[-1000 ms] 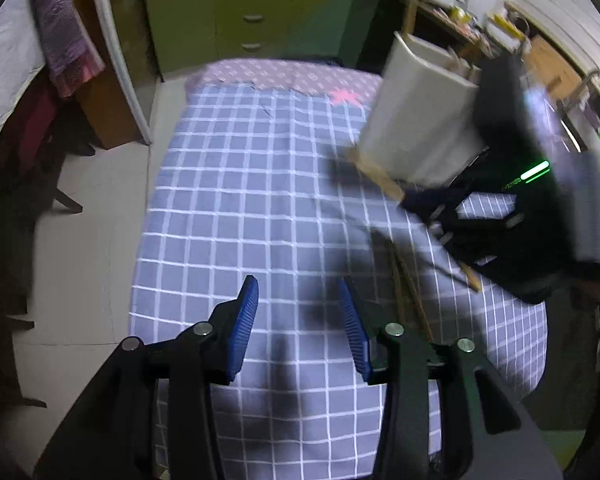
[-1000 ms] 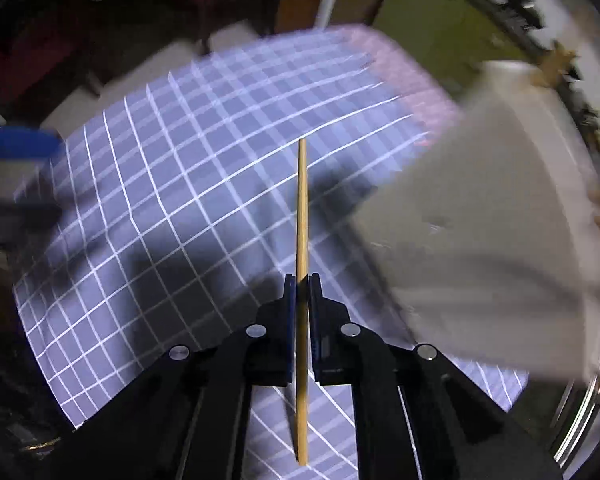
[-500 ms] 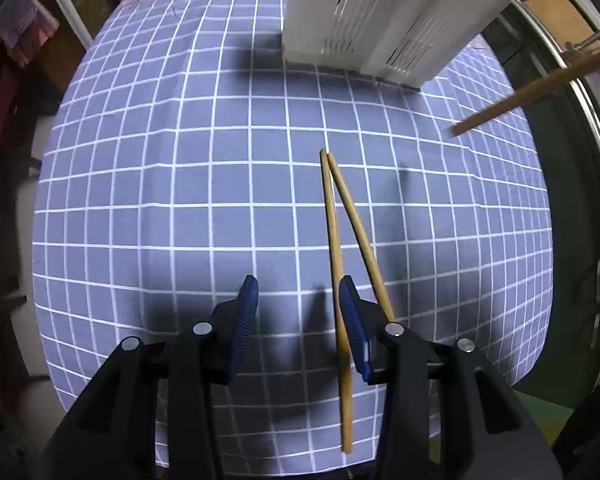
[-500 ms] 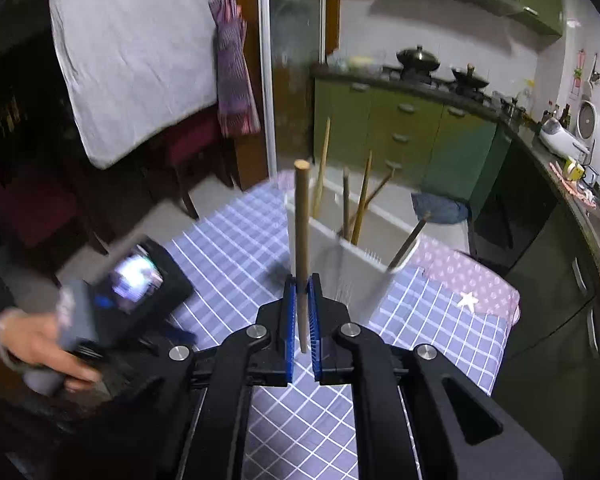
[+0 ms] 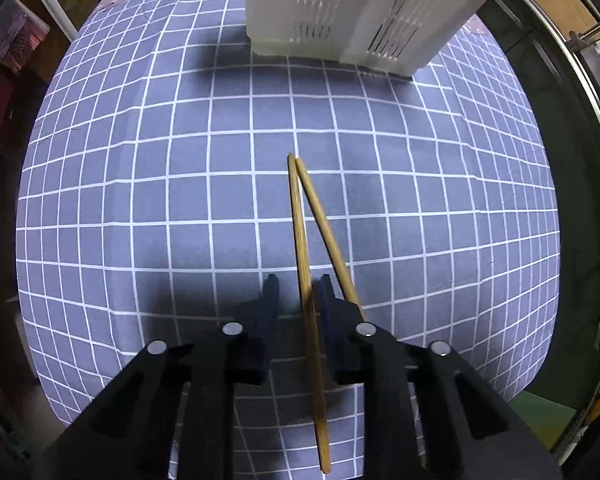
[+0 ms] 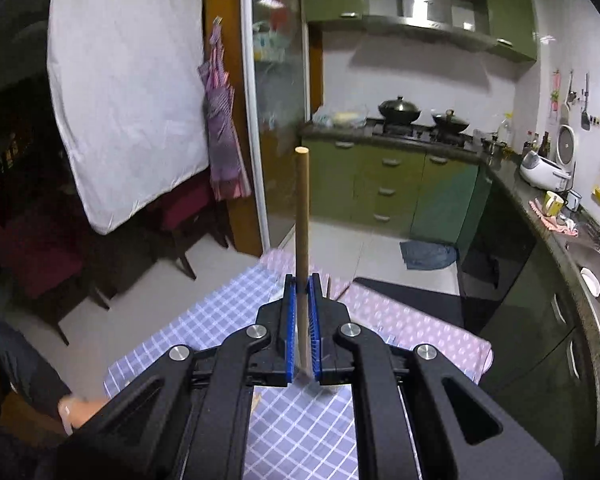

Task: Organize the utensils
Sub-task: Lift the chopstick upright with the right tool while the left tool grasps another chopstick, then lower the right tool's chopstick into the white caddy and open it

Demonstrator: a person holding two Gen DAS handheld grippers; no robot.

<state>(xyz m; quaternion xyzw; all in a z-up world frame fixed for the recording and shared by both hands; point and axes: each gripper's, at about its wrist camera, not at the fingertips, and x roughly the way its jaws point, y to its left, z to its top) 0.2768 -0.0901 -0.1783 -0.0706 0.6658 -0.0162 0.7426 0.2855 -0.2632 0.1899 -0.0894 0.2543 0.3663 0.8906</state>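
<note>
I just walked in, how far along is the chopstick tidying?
Midway. The right gripper is shut on one chopstick, lifted clear. The left gripper is closing around one of two chopsticks lying on the checked cloth. Both must reach the white holder.

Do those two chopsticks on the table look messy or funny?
A little. The two chopsticks on the checked tablecloth touch at their far tips and splay apart toward the camera. The left gripper is closing around one only.

Right gripper clamped on a round wooden chopstick, raised above the checked-cloth bench, facing green kitchen cabinets.
</note>
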